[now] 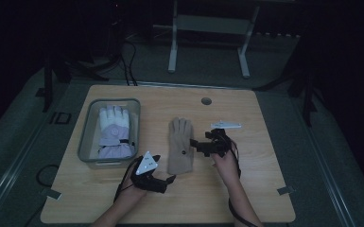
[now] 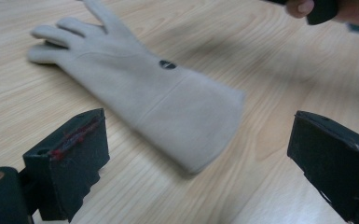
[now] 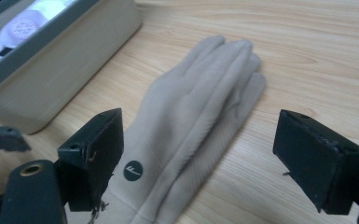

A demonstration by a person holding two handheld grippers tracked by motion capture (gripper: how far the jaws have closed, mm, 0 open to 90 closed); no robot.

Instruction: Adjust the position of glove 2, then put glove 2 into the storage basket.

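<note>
Two open grippers by a tan glove

The tan glove (image 1: 180,146) lay flat in the middle of the table (image 1: 260,189). The left gripper (image 1: 157,163) sat near its cuff, jaws wide apart and empty. The right gripper (image 1: 195,143) hung just right of it, jaws also wide and empty. A grey bin (image 1: 86,137) with a purple glove (image 1: 114,132) sat to the left.

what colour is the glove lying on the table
Plain beige, with a small dark round logo near the cuff; the glove shows best in the right gripper view.

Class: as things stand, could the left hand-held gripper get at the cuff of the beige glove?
Probably yes: the left hand-held gripper is open, facing the beige glove cuff, with bare table between.
</note>
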